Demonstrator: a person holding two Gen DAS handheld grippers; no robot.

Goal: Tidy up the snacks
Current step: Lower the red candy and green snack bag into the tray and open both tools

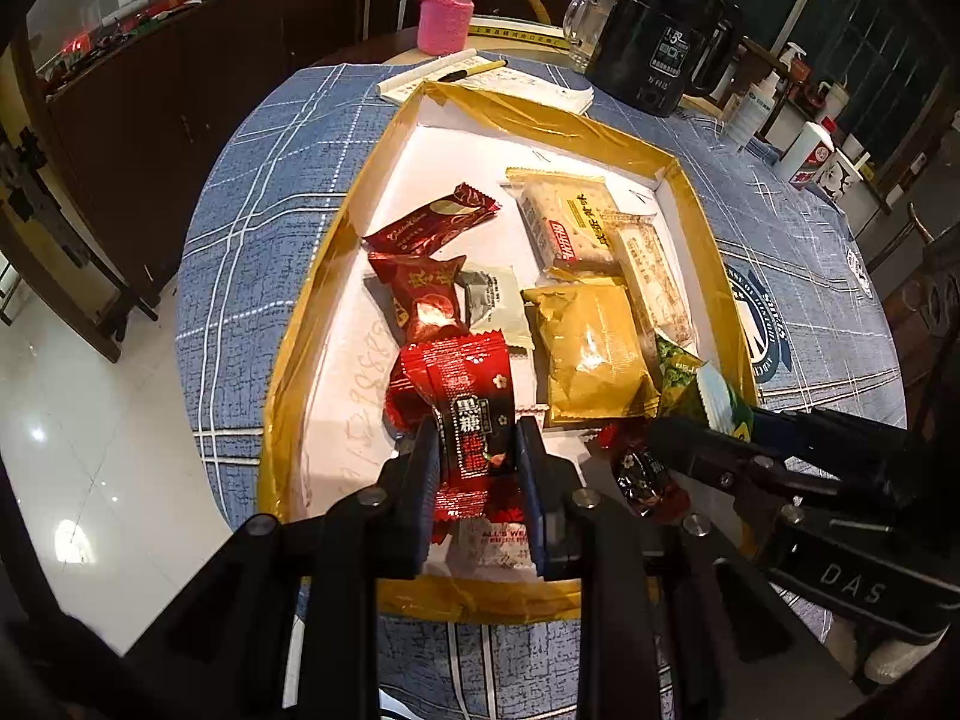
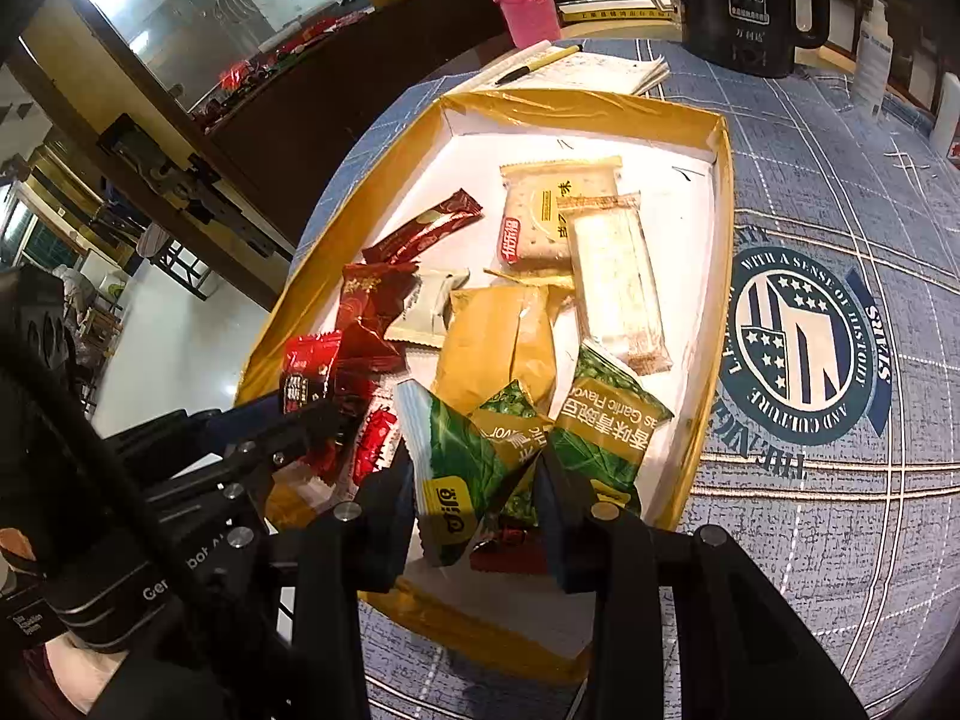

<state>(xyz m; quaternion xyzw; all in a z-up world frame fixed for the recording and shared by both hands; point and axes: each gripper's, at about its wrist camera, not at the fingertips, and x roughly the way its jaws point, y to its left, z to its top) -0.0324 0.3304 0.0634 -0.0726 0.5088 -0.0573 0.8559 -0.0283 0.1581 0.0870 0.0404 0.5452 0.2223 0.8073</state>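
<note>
A shallow box with gold-taped walls [image 1: 336,252] [image 2: 288,300] lies on the blue checked tablecloth and holds several wrapped snacks. My left gripper [image 1: 477,456] is shut on a red and black candy packet [image 1: 468,414], held just above the box's near end; it also shows in the right wrist view [image 2: 303,381]. My right gripper [image 2: 477,480] is shut on a green pea snack packet [image 2: 456,468] over the near right corner, beside a second green packet [image 2: 606,426]. A gold packet [image 1: 591,351], a cracker pack [image 1: 567,219] and dark red packets [image 1: 432,222] lie further in.
A pink-sleeved bottle [image 1: 447,12], a glass mug [image 1: 585,24], a black kettle [image 1: 660,36], and a notepad with pen [image 1: 474,75] stand beyond the box. White bottles [image 1: 804,150] sit at the far right. The table edge drops to a tiled floor on the left.
</note>
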